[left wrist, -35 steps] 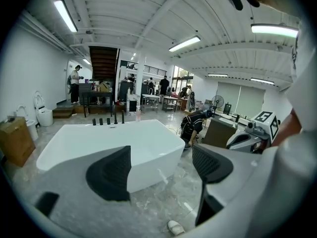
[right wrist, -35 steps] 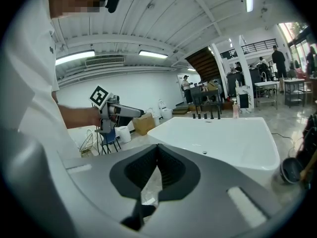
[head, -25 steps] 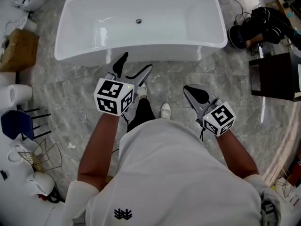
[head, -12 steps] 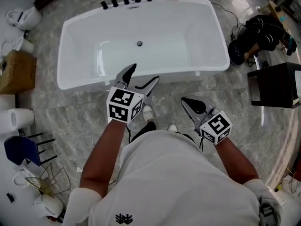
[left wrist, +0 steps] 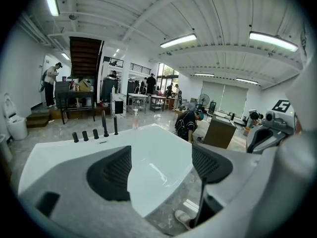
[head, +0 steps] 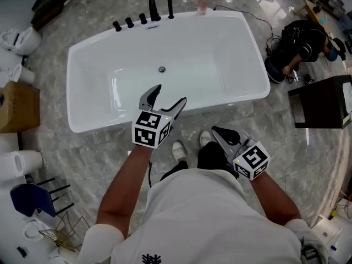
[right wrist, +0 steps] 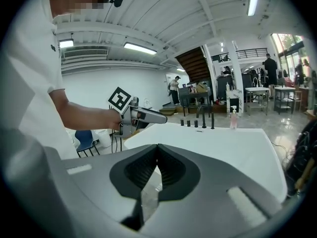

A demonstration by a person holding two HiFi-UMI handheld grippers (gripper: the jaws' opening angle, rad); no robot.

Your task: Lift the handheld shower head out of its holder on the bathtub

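The white bathtub (head: 88, 122) lies ahead, with black fittings along its far rim. The slim black handheld shower head (head: 170, 7) stands upright in its holder beside the thicker spout (head: 154, 9) and three knobs (head: 129, 22). In the left gripper view the shower head (left wrist: 115, 125) shows far off. My left gripper (head: 165, 98) hangs open over the tub's near rim, holding nothing. The right gripper (head: 220, 132) is shut and empty, over the floor just short of the tub. Both are well apart from the fittings.
A pink soap bottle (head: 203, 0) stands on the far rim. A crouching person (head: 300, 40) and a black cabinet (head: 324, 100) are at the right. A cardboard box (head: 19, 106), paper rolls (head: 19, 164) and a blue chair (head: 27, 199) line the left.
The person has stepped toward the tub, so its far rim and fittings came into view. The left gripper now reaches over the near rim; the right stays shut.
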